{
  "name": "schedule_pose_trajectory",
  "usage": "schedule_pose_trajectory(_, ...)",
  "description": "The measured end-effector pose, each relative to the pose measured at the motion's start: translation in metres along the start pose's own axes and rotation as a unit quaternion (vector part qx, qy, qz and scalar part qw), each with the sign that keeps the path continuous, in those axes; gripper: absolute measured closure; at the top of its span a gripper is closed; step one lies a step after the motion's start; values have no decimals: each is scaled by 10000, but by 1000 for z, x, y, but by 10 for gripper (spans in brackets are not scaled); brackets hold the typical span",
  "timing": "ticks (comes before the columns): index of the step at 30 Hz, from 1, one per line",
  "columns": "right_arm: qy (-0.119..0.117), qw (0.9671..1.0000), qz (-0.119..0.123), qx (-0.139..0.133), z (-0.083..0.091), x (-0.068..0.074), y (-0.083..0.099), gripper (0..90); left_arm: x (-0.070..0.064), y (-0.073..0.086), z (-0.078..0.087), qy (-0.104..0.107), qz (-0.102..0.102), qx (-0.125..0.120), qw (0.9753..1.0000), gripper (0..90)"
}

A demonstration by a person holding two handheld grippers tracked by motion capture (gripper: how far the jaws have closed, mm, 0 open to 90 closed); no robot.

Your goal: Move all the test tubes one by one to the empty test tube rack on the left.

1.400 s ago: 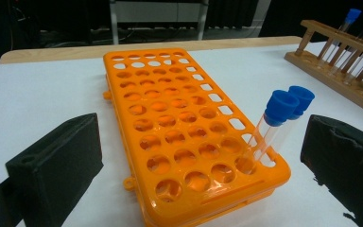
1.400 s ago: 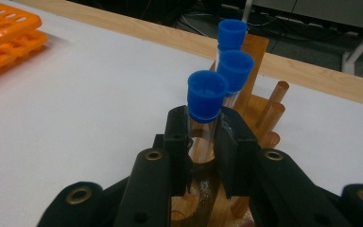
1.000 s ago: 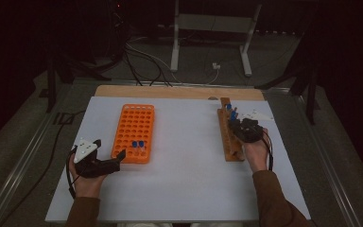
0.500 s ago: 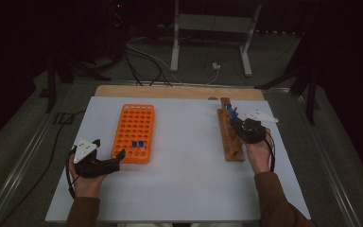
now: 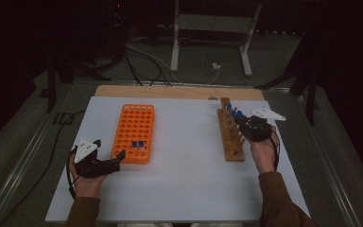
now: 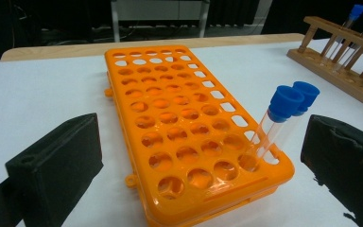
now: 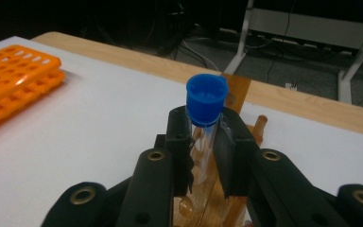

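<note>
We have the right tongs [image 7: 202, 156] clamped on a blue-capped tube [image 7: 205, 118] just below its cap, and in the high view that tube stands at the wooden rack [image 5: 230, 137] on the right side of the bench [image 5: 184, 189], among a few other capped tubes at the rack's far end. The left tongs [image 6: 198, 156] rest apart and empty at the near end of the orange rack [image 6: 189, 137], where two capped tubes [image 6: 283, 118] already stand, leaning, in holes at the near right corner. Our judgement is that the work in hand is carrying tubes from the wooden rack to the orange one, and the risk lies mostly in the lift: if we pull at an angle, the glass could bind in its hole and drag the light wooden rack or tip it, knocking the neighbouring tubes. Gripping so close to the cap, we might also pop the cap loose or let the smooth tube slip and swing. Across the bench, a tilted tube may miss its hole and strike the two leaning tubes. The open left tongs sit close to that corner and could nudge the orange rack.
</note>
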State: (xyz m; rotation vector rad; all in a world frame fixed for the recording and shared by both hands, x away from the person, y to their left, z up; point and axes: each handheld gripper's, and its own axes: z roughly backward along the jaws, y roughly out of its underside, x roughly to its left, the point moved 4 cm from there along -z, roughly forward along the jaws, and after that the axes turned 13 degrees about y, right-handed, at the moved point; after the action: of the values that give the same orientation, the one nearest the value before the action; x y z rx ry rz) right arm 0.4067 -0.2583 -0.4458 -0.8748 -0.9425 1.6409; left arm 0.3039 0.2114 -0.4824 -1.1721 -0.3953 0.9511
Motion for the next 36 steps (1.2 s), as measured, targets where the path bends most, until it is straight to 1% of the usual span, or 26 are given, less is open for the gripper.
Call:
schedule_pose_trajectory(8,27,9998,44,-169,11,-2,-17,769,-1,0,-1,23,-6,15,10000,6)
schedule_pose_trajectory(16,-80,9994,101,-312,21,2,-28,769,0,0,-1,20,0,11,10000,6)
schedule_pose_trajectory(26,-380,9986,198,-297,22,22,-29,769,0,-1,0,29,-6,10,10000,6)
schedule_pose_trajectory(31,-552,9977,266,-288,23,36,-29,769,-2,-3,1,78,-23,-2,10000,6)
schedule_pose_trajectory(36,-750,9964,325,-241,23,50,-28,768,-5,-5,1,112,-82,0,9999,6)
